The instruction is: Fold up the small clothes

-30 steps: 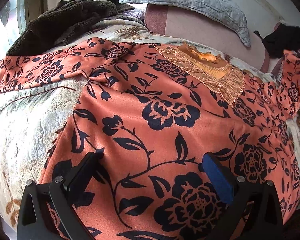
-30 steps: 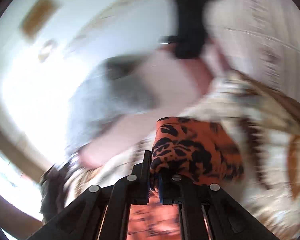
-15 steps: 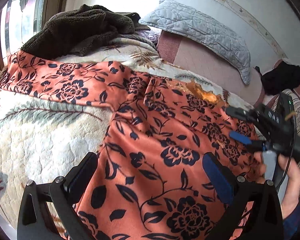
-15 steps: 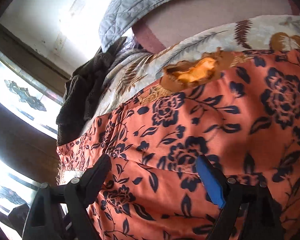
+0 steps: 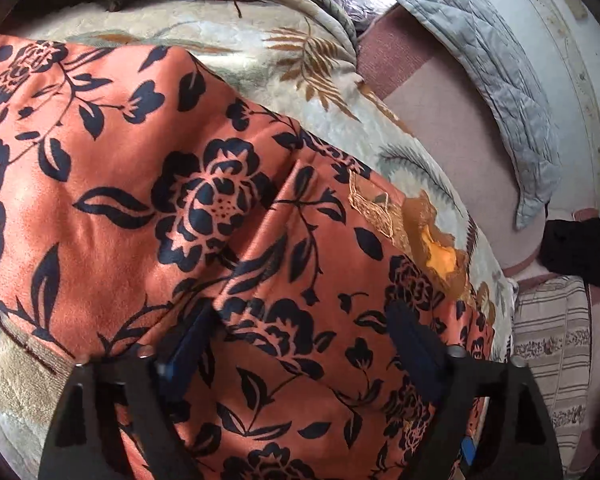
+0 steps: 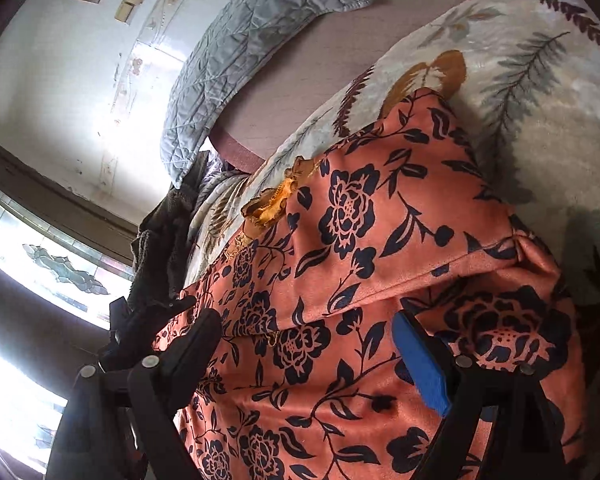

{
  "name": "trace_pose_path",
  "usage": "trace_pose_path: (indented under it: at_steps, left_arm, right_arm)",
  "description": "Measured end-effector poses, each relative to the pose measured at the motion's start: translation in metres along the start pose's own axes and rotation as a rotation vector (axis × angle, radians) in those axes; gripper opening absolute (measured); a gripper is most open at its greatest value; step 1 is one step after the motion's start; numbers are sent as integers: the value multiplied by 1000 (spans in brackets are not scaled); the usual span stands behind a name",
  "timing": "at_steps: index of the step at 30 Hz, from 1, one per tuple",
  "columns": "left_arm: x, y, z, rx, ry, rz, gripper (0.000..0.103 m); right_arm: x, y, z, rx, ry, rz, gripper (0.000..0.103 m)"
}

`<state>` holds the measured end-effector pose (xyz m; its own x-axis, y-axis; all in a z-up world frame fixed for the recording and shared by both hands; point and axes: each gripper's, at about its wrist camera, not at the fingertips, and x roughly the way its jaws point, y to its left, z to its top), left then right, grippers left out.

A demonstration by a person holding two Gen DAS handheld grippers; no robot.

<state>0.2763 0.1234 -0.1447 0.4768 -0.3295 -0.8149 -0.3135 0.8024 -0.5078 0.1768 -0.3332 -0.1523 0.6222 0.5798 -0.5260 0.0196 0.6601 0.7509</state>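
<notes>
The orange satin garment with a navy floral print (image 5: 204, 208) lies spread on the cream plush leaf-patterned blanket (image 5: 228, 52) covering the bed, one side already turned over onto the body — a fold edge crosses the right wrist view. The left gripper (image 5: 300, 344) hangs low over the cloth, its fingers (image 5: 188, 344) apart and holding nothing; the right gripper (image 6: 312, 348) is likewise spread wide above the folded layer. Both seem poised to pick the next edge — probably the far side.
</notes>
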Motion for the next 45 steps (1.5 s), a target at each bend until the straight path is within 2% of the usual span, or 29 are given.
trace_pose_path:
  at_steps: [1,2,3,4,6,7,9,11,13,15,16,17,18,19,21,22,27,32,45]
  left_arm:
    - [0,-2,1,16,16,23,10]
    - [0,-1,3,4,41,2,11]
    - [-8,-3,2,5,16,11,11]
    - [-21,-8,-1,35,-28,39,11]
    - [-50,-16,-19,78,-129,31,11]
    - [-57,-16,-28,89,-148,30,11]
    - [-47,-6,-41,81,-122,85,13]
    - [-10,6,-42,106,-14,136,15]
    - [-11,8,-42,160,-89,98,17]
    - [-14,6,-44,184,-74,95,23]
    - [-16,7,-45,179,-74,88,25]
    - [-18,8,-47,168,-69,84,29]
    - [-21,8,-49,162,-63,79,36]
    - [-25,7,-51,159,-56,75,42]
    - [-34,6,-55,154,-60,70,65]
    - [-37,6,-57,156,-70,67,68]
    - [-34,6,-61,171,-63,79,68]
    - [-34,8,-57,148,-49,63,68]
    - [-35,9,-57,131,-52,62,68]
  right_arm:
    - [0,-3,1,5,-5,3,89]
    - [-1,-6,2,15,-13,4,89]
    - [-1,-9,3,29,-17,5,89]
    - [-2,-13,3,46,-18,6,89]
    - [-7,-17,2,65,-33,2,89]
    - [-12,-16,3,60,-47,2,89]
    - [-21,-13,6,45,-75,-4,89]
    - [-22,-8,14,42,-75,-5,89]
    - [-22,0,21,31,-80,-8,89]
    - [-15,1,31,16,-72,-17,90]
    - [-5,-5,35,18,-54,-61,90]
    - [9,-17,38,54,-10,-134,90]
    - [19,-29,38,101,38,-149,90]
    - [19,-30,37,89,28,-133,89]
    - [13,-19,33,21,25,-151,89]
    - [11,-16,31,7,30,-162,89]
    - [9,-29,25,30,12,-131,89]
    - [11,-26,26,27,16,-157,89]
    - [10,-27,24,28,7,-146,89]
